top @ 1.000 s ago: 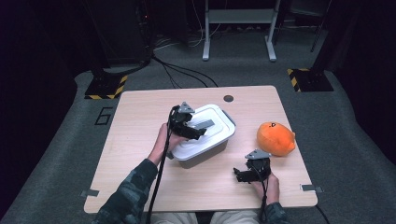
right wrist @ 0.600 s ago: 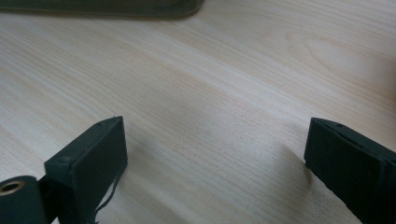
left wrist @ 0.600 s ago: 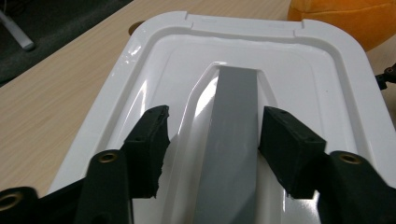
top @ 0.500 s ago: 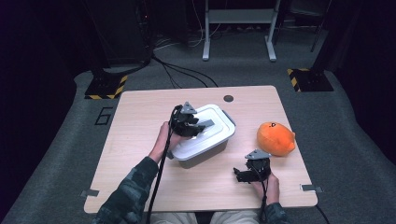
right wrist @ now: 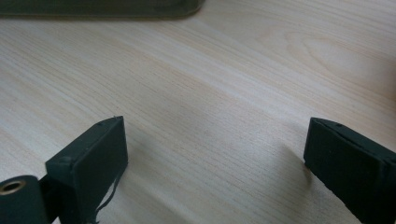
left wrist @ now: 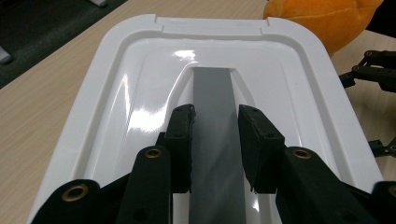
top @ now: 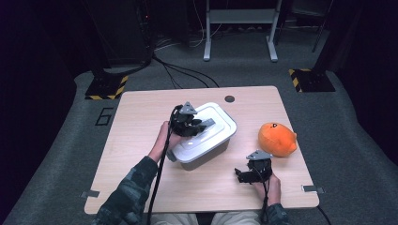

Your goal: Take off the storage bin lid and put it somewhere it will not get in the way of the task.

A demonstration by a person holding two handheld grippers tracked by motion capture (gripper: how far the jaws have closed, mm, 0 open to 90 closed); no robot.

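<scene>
A white lidded box (top: 206, 136) sits mid-table, lid on. Its grey handle strip (left wrist: 215, 135) runs lengthwise. An orange plush (top: 277, 139) lies right of the box.

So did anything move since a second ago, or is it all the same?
Almost nothing changed. The left gripper stays over the white box's lid, its jaws on either side of the grey handle; whether they squeeze it, I can't tell. The right gripper stays low over the table with jaws wide apart, holding nothing. The white box and the orange plush toy stayed where they were.
</scene>
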